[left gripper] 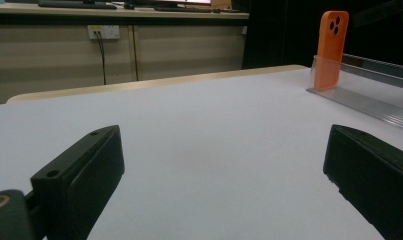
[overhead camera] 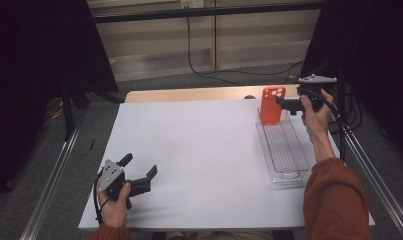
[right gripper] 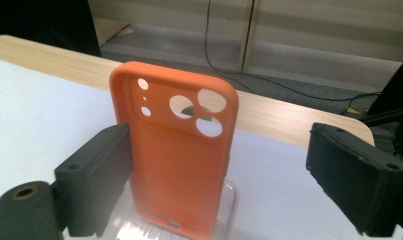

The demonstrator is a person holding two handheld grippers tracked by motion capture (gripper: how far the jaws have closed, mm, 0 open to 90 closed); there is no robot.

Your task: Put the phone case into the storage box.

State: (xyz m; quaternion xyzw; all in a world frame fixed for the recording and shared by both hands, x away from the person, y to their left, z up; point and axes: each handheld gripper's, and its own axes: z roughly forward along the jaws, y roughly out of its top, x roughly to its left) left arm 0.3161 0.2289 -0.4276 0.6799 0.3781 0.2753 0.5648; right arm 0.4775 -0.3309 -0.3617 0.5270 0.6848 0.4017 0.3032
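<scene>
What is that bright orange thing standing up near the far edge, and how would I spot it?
Start at the white table top and follow its right side to the long clear plastic tray. At the tray's far end an orange phone case stands upright, the only coloured item there, with round camera holes near its top.

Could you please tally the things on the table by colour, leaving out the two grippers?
Orange: 1, the phone case standing upright at the far end of the rack.
Clear: 1, the ridged plastic rack lying along the table's right side.
Total: 2
</scene>
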